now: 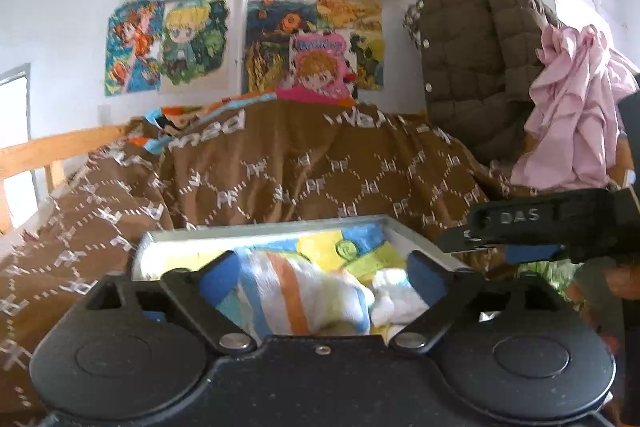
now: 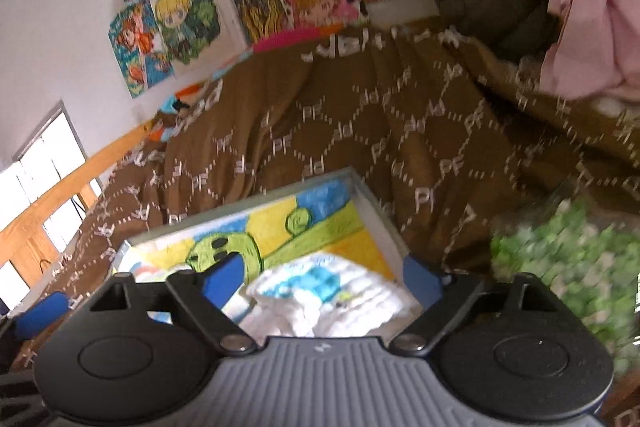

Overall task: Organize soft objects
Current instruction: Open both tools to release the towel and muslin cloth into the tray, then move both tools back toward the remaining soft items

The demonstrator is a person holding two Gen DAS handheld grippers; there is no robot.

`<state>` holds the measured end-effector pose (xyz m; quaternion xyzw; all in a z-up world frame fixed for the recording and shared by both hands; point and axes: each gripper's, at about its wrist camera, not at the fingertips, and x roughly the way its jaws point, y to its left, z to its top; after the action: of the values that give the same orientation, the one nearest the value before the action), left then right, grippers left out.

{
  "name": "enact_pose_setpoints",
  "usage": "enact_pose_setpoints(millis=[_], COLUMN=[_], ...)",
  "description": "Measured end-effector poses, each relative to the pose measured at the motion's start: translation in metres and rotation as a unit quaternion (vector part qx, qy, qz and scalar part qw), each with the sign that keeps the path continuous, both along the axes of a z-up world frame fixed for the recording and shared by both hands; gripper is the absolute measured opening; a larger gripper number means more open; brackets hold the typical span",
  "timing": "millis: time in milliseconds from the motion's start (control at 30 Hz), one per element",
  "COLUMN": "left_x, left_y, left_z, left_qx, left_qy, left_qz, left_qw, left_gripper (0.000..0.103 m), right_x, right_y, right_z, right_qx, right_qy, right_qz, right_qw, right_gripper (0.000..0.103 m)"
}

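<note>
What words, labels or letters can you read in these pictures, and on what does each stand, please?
"DAS": right gripper, on its black body, in the left wrist view.
"PF": repeated across the brown blanket.
Larger white lettering along the blanket's top: upside down, unreadable.
Pink book title: too blurred.

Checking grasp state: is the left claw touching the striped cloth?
Cannot tell. In the left wrist view the left claw is open around the striped cloth, motion-blurred.

Left gripper [image 1: 322, 277]: black body, two round black discs, black linkage arms on silver pivot screws, blue pads [image 1: 220, 277], one small centre screw. Right gripper [image 2: 322, 277]: grey ribbed housing with small white mark, black discs and arms, silver pivots, blue fingers [image 2: 224, 279]; its side reads "DAS" in the left view.
</note>
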<state>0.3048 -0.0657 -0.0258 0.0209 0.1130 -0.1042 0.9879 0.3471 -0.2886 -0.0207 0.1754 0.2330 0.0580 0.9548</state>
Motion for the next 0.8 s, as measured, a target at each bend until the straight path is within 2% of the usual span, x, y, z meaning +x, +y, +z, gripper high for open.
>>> enact_pose_setpoints(millis=[100, 200, 500, 800], left_x=[-0.012, -0.025, -0.076, -0.131], left_y=[0.004, 0.009, 0.021, 0.037], left_z=[0.013, 0.028, 0.058, 0.064], left_qx=[-0.008, -0.014, -0.030, -0.059], left_qy=[-0.014, -0.017, -0.032, -0.030], left_qz=[0.012, 0.023, 0.056, 0.102], left_qw=[0.9998, 0.9995, 0.9975, 0.9926], left_gripper=[0.102, 0.102, 0.102, 0.102], right_x=[-0.016, -0.033, -0.095, -0.152], right_y=[-0.004, -0.005, 0.006, 0.014], right_z=[0.013, 0.026, 0.056, 0.074], right_qx=[-0.002, -0.016, -0.062, -0.080], right_qy=[-0.023, -0.046, -0.103, -0.129], right_qz=[-0.001, 0.000, -0.008, -0.007], right_qw=[1.000, 0.999, 0.993, 0.988], right_gripper=[0.099, 0.103, 0.103, 0.103])
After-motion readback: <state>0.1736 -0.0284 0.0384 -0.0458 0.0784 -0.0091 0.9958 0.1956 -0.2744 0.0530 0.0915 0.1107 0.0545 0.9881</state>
